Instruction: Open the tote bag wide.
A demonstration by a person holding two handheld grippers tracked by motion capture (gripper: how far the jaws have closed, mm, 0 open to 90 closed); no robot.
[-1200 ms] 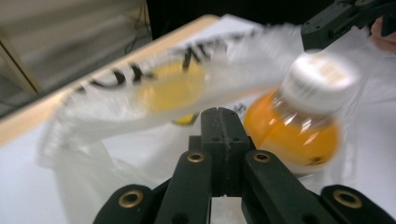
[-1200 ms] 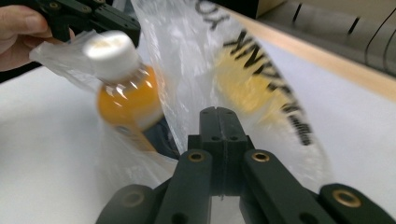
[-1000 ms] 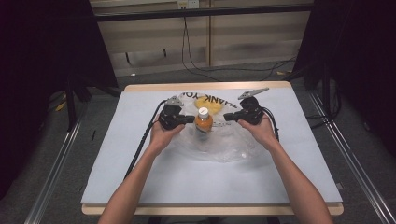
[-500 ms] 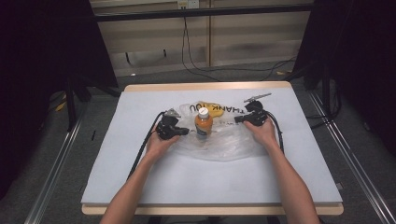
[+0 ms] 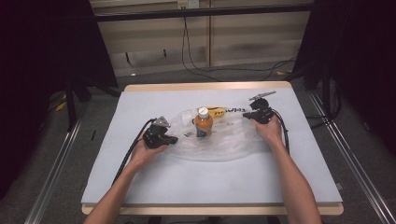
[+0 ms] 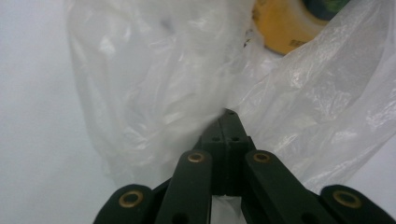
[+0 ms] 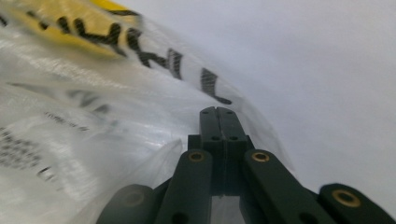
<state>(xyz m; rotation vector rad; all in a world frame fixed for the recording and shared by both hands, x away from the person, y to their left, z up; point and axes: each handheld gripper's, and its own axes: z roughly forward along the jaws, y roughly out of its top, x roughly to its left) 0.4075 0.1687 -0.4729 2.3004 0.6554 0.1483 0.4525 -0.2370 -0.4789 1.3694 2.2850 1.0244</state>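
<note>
Plastic bag [image 5: 219,135], clear with yellow print, lies spread on the pale surface [image 5: 210,177] in the high view, an orange bottle [image 5: 203,122] upright within, left tongs [image 5: 172,139] and right tongs [image 5: 246,115] at its edges. Left gripper view: tongs [image 6: 229,114] pressed together, pinching crumpled film. Right gripper view: tongs [image 7: 217,111] likewise pinching the bag's rim; black lettering blurs unreadably.

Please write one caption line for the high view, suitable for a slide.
Two hand-held grippers, left gripper and right gripper, pinch opposite edges of a clear plastic bag around an upright orange bottle.
</note>
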